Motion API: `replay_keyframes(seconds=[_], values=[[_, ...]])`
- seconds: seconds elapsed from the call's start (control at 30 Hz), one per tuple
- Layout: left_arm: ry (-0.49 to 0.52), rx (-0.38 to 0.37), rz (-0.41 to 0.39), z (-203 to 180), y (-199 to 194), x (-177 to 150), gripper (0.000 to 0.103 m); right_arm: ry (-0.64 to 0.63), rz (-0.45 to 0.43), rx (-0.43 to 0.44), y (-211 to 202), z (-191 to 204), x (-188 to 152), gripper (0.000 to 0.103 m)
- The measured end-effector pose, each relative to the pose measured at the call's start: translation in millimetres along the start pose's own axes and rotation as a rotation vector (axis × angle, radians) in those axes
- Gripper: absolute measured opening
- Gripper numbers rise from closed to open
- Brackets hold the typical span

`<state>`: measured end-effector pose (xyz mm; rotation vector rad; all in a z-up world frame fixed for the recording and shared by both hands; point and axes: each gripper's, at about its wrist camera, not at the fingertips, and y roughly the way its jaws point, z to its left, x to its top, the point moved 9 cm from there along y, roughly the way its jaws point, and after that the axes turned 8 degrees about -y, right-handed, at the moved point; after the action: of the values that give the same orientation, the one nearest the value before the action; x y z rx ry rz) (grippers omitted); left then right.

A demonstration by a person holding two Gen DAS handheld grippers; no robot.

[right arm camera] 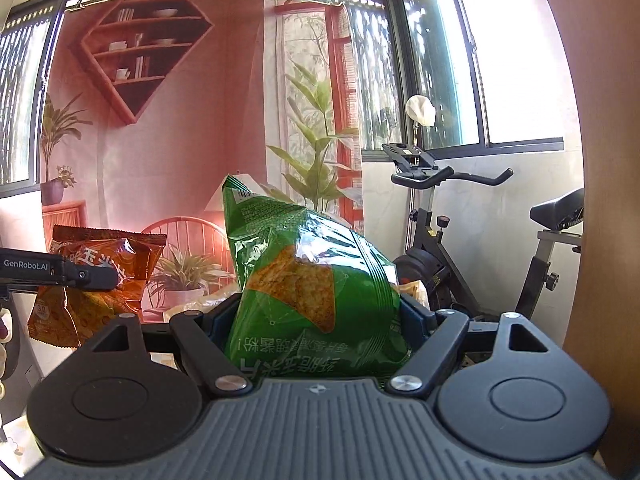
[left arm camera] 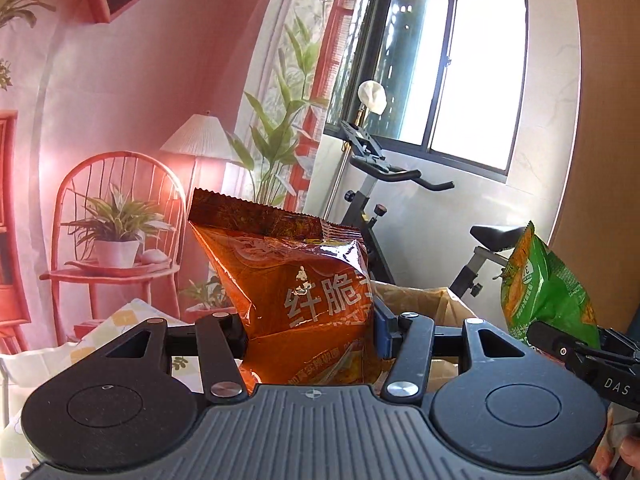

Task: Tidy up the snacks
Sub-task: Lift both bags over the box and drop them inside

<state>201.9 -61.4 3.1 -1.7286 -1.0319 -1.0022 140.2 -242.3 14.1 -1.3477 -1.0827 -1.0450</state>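
An orange snack bag (left arm camera: 296,280) with white lettering stands upright between the jaws of my left gripper (left arm camera: 310,332), which is shut on it. A green chip bag (right arm camera: 312,280) sits in my right gripper (right arm camera: 320,320), pinched from both sides and printed upside down. Both bags are lifted into the air. The green bag (left arm camera: 544,284) also shows at the right edge of the left wrist view, with the right gripper (left arm camera: 576,350) under it. The orange bag (right arm camera: 96,280) and the left gripper (right arm camera: 60,272) show at the left of the right wrist view.
A brown paper bag or box (left arm camera: 424,304) lies just behind the orange bag. An exercise bike (right arm camera: 448,240) stands by the window at the right. A printed backdrop (right arm camera: 180,140) of a pink room hangs behind. A patterned cloth (left arm camera: 100,332) lies low at the left.
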Motion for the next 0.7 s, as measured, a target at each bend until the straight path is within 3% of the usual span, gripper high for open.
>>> replay_keyframes(seconds=[0.2,0.4,0.57,0.67,0.7], values=[[0.035,0.015,0.007,-20,53,28,0.057,0.041,0.015,0.018,61,-20,21,0.081],[0.093,0.052,0.072,-23,113,29,0.057,0.142,0.113,0.017,120,-44,6,0.081],[0.100,0.035,0.143,-17,147,20,0.058,0.182,0.203,0.028,150,-56,-13,0.081],[0.102,0.021,0.182,-14,164,15,0.069,0.193,0.249,0.047,161,-59,-22,0.085],[0.101,0.024,0.185,-13,165,14,0.076,0.198,0.251,0.052,162,-60,-23,0.085]])
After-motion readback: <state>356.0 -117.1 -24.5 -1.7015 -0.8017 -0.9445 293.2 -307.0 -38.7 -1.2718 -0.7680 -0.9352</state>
